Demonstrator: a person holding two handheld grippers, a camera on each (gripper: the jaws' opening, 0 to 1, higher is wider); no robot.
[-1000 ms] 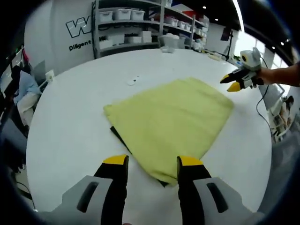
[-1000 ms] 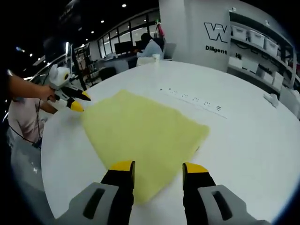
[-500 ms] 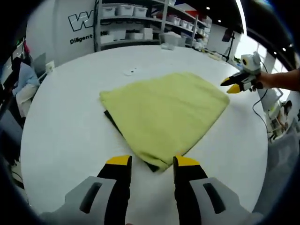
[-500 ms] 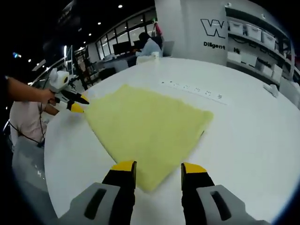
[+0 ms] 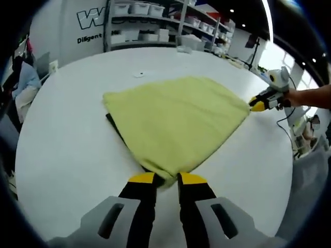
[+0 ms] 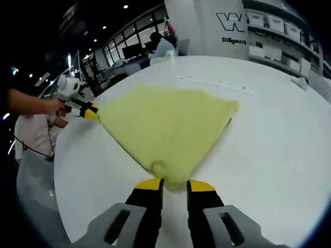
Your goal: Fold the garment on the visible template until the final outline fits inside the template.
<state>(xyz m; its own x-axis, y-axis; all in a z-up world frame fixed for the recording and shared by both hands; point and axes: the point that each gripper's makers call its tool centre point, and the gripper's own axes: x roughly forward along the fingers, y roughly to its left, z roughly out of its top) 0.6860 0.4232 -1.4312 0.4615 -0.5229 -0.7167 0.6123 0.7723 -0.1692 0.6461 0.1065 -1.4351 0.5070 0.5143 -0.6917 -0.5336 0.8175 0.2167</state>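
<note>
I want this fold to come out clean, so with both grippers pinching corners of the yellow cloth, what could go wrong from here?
The left gripper and the right gripper each pinch just a corner tip of the yellow garment, so a corner may slip out on lifting. The dark template peeks out only at one edge, so dragging the cloth could shift it or hide whether the outline fits.

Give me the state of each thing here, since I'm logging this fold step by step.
Yellow garment: folded flat on the table, two opposite corners pinched.
Dark template: under the garment, an edge peeking out.
Left gripper: jaws closed on the near garment corner.
Right gripper: jaws closed on its near garment corner.
White table: carries the garment.
</note>
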